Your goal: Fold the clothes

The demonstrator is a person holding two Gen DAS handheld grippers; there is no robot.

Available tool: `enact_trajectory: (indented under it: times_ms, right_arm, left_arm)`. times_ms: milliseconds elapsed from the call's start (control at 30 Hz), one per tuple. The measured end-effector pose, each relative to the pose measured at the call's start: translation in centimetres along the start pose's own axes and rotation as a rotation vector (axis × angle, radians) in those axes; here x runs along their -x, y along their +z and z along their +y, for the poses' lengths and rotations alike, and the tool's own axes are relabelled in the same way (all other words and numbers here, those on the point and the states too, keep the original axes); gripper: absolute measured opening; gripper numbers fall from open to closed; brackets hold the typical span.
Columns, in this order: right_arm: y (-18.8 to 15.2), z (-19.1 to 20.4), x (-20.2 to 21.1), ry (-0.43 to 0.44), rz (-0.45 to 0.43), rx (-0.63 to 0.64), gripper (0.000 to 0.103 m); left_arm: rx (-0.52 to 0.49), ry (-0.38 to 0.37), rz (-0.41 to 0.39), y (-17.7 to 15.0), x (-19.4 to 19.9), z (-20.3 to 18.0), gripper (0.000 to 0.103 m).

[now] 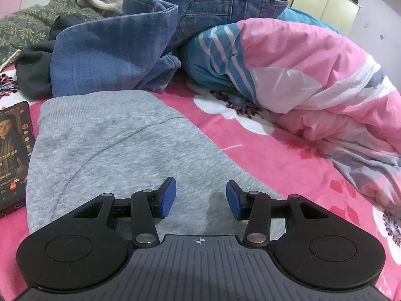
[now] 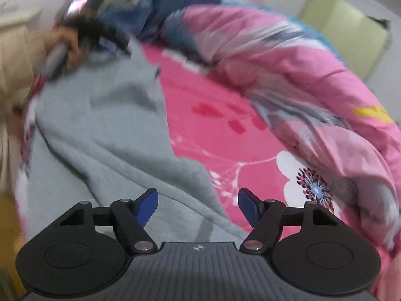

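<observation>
Motion blurred the right wrist view: beyond the fingers, a hand [image 2: 71, 47] smeared. Left of the other fingers, the frame's edge cropped a phone [image 1: 15, 155].

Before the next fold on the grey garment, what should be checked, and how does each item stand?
1. left gripper open, nothing between the pads: ok.
2. right gripper open and empty: ok.
3. grey garment flat at the left gripper's end: ok; its far end, in the blurred right wrist view: cannot tell.
4. phone off the garment: not ok, it touches or overlaps the edge.
5. jeans and quilt clear of the garment: ok.
</observation>
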State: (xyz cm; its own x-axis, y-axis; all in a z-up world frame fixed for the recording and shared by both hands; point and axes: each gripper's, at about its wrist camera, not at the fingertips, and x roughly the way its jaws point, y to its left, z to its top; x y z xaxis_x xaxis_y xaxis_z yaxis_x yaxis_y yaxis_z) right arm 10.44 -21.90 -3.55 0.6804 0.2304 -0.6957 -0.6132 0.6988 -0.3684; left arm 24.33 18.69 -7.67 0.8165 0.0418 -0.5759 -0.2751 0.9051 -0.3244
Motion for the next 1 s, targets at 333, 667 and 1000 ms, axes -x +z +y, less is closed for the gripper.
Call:
enact_trajectory:
  times_ms: [333, 667, 1000]
  right_arm:
    - [1.6, 1.0, -2.6, 0.325, 0.104, 0.248, 0.055]
    - [2.4, 0.8, -4.8, 0.324, 0.162, 0.267, 0.013]
    - [1.2, 2.0, 3.0, 0.290, 0.100, 0.201, 0.009]
  left_arm:
    - [-0.007, 0.017, 0.004, 0.2, -0.2, -0.3, 0.045]
    - [-0.018, 0.020, 0.004, 0.1, -0.2, -0.4, 0.045]
    - [-0.006, 0.005, 0.007, 0.1, -0.1, -0.2, 0.046]
